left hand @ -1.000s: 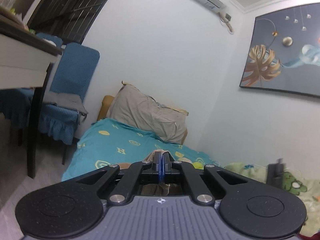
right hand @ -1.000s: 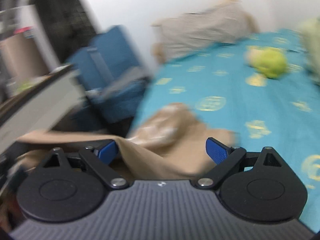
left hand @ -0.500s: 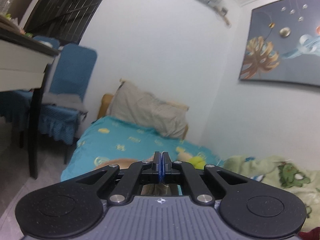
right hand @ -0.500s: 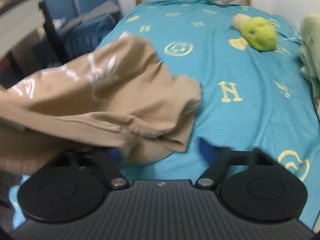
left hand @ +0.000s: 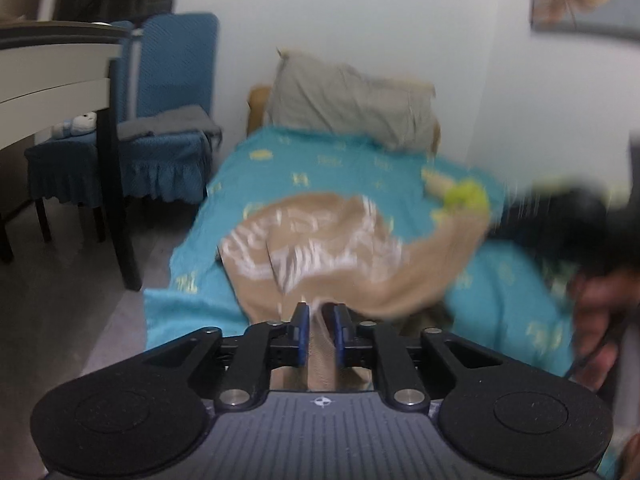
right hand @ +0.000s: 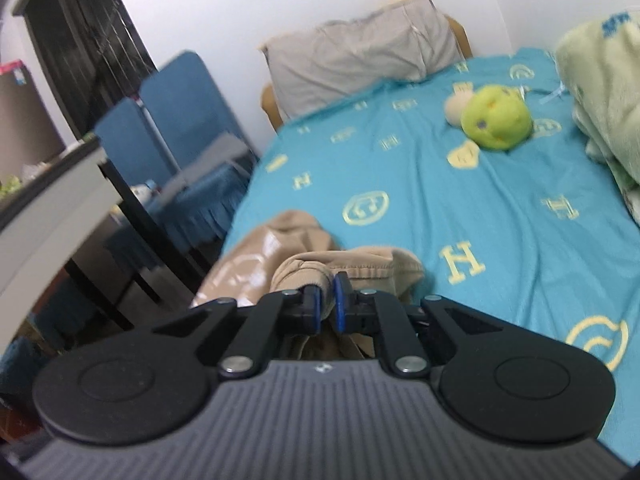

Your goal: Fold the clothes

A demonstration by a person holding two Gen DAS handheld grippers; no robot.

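Note:
A tan garment (left hand: 320,248) with a shiny pale print lies bunched at the near end of the teal bed (left hand: 320,168). My left gripper (left hand: 319,320) is shut on a fold of it. In the right wrist view my right gripper (right hand: 325,304) is shut on a bunched edge of the same tan garment (right hand: 340,268), low over the bed (right hand: 500,208). The right gripper's body and the hand holding it show as a dark blur at the right of the left wrist view (left hand: 580,232).
A grey pillow (right hand: 360,52) leans on the headboard. A green plush toy (right hand: 496,120) and a pale green blanket (right hand: 600,92) lie on the bed's right side. Blue chairs (left hand: 160,120) and a dark-legged table (left hand: 60,80) stand left of the bed.
The right gripper has closed on the garment's edge; before, it was open. The left gripper has tipped downward, so the garment and bed now show ahead of it.

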